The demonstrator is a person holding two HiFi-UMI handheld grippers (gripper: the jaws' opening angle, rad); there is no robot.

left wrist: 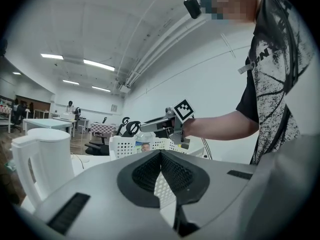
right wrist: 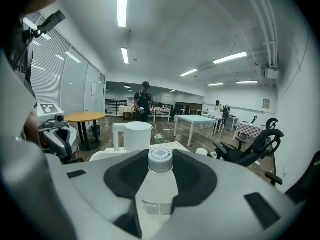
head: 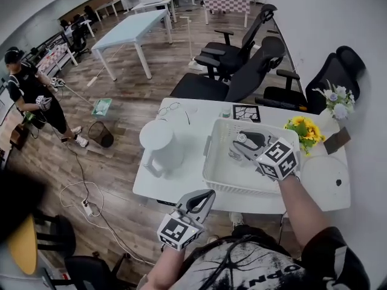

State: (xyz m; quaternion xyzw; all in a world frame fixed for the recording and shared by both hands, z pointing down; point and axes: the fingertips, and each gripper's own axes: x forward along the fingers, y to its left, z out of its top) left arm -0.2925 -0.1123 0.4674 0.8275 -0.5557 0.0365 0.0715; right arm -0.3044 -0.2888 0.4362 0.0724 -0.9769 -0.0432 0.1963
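My right gripper [head: 242,139] is shut on a clear plastic bottle with a white cap [head: 241,138] and holds it above the white slotted basket [head: 213,142] on the white table [head: 181,189]. In the right gripper view the bottle [right wrist: 159,184] stands between the jaws, cap away from the camera. My left gripper [head: 207,195] hangs at the table's near edge, shut, with nothing in it. In the left gripper view its pads [left wrist: 175,174] meet, and past them are the basket [left wrist: 130,146] and the right gripper's marker cube [left wrist: 183,110]. A white kettle [head: 159,147] stands left of the basket.
Sunflowers [head: 304,127] and a vase of pale flowers [head: 334,98] sit at the table's far right, with a round white lid [head: 326,183] nearer. Glasses [head: 170,108] and a marker card [head: 246,112] lie behind the basket. Black office chairs [head: 242,71] stand beyond. A person [head: 30,95] stands far left.
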